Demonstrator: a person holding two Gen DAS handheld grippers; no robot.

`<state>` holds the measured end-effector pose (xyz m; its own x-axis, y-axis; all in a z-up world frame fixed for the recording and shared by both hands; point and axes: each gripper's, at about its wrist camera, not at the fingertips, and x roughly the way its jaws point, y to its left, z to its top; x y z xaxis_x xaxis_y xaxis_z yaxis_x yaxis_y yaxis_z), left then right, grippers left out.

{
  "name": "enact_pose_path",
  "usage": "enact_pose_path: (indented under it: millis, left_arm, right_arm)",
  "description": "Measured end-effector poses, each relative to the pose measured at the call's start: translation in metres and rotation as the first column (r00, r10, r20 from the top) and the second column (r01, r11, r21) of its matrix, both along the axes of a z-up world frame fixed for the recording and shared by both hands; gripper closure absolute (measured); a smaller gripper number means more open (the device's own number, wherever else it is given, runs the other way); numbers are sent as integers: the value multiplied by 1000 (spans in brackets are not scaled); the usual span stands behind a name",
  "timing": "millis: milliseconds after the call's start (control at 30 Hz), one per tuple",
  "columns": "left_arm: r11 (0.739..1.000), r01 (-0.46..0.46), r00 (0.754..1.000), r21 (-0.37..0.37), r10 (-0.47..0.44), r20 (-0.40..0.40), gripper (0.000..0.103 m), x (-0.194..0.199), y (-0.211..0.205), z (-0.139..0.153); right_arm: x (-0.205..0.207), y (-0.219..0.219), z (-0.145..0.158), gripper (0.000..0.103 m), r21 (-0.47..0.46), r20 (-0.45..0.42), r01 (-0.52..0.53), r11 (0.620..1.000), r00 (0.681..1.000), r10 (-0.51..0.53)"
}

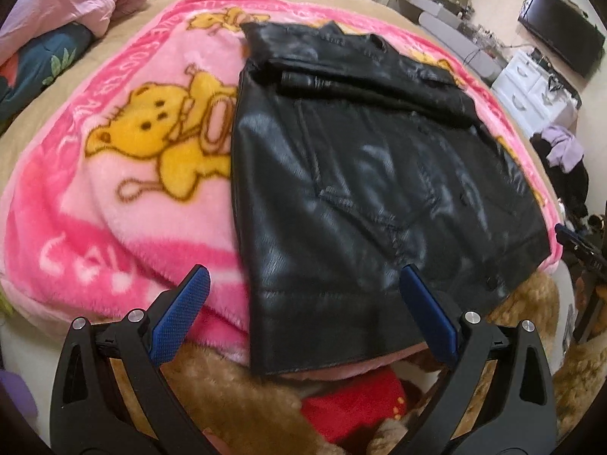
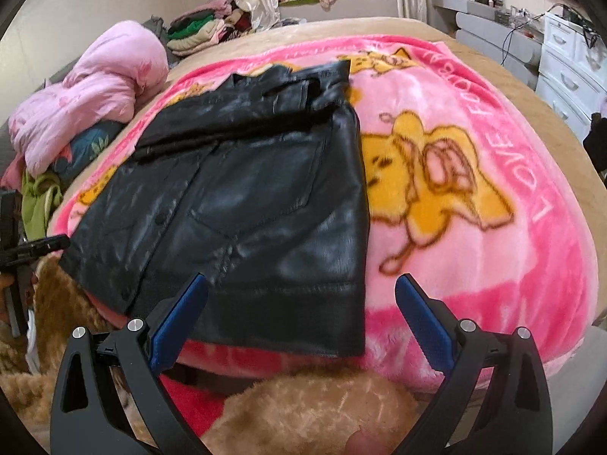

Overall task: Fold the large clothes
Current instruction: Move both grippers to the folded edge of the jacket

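A black leather jacket (image 1: 360, 174) lies flat on a pink bear-print blanket (image 1: 125, 174), sleeves folded in across its upper part. It also shows in the right wrist view (image 2: 242, 189), on the blanket (image 2: 474, 189). My left gripper (image 1: 305, 280) is open and empty, hovering above the jacket's near hem at its left corner. My right gripper (image 2: 301, 284) is open and empty, above the hem's right corner. Part of the left gripper (image 2: 34, 246) shows at the left edge, and part of the right one (image 1: 580, 246) at the left view's right edge.
A plush toy (image 2: 315, 409) with red cloth (image 1: 353, 405) lies at the bed's near edge. A pink quilt (image 2: 95, 94) and a clothes pile (image 2: 201, 30) sit at the bed's far left. White drawers (image 2: 569, 76) and a black screen (image 1: 561, 30) stand to the right.
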<state>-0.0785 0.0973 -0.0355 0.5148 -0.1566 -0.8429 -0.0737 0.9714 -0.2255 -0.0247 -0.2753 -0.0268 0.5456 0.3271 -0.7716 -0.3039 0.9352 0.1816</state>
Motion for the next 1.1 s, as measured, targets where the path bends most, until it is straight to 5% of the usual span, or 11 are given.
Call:
enact_pose_path:
  millis: [167, 300, 467, 600, 700, 767, 833, 1100]
  left_arm:
    - [1000, -13, 1000, -3, 13, -9, 9, -8, 7, -9]
    - [999, -27, 1000, -36, 26, -8, 9, -12, 12, -11]
    - [997, -14, 1000, -73, 12, -22, 9, -9, 11, -17]
    - [997, 3, 1000, -73, -4, -15, 9, -4, 5, -21]
    - [996, 11, 1000, -93, -11, -2, 10, -2, 2, -22]
    - [996, 2, 1000, -86, -2, -3, 18, -1, 3, -23]
    - [998, -33, 999, -50, 33, 5, 36, -4, 5, -22]
    - [988, -33, 997, -151, 44, 69, 46, -27, 7, -8]
  right_arm:
    - [2, -3, -14, 7, -3, -31, -16, 1000, 999, 16]
    - [9, -6, -25, 27, 39, -76, -29, 999, 997, 32]
    - [10, 1, -29, 38, 34, -63, -88, 996, 994, 90]
    - [12, -9, -15, 71, 158, -3, -101, 982, 995, 103]
    - [8, -10, 6, 80, 215, 93, -126, 969, 990, 108]
    - [7, -7, 20, 84, 237, 149, -138, 962, 983, 105]
    - [9, -3, 31, 87, 252, 184, -142, 957, 978, 97]
    - [39, 7, 64, 91, 327, 267, -121, 937, 963, 31]
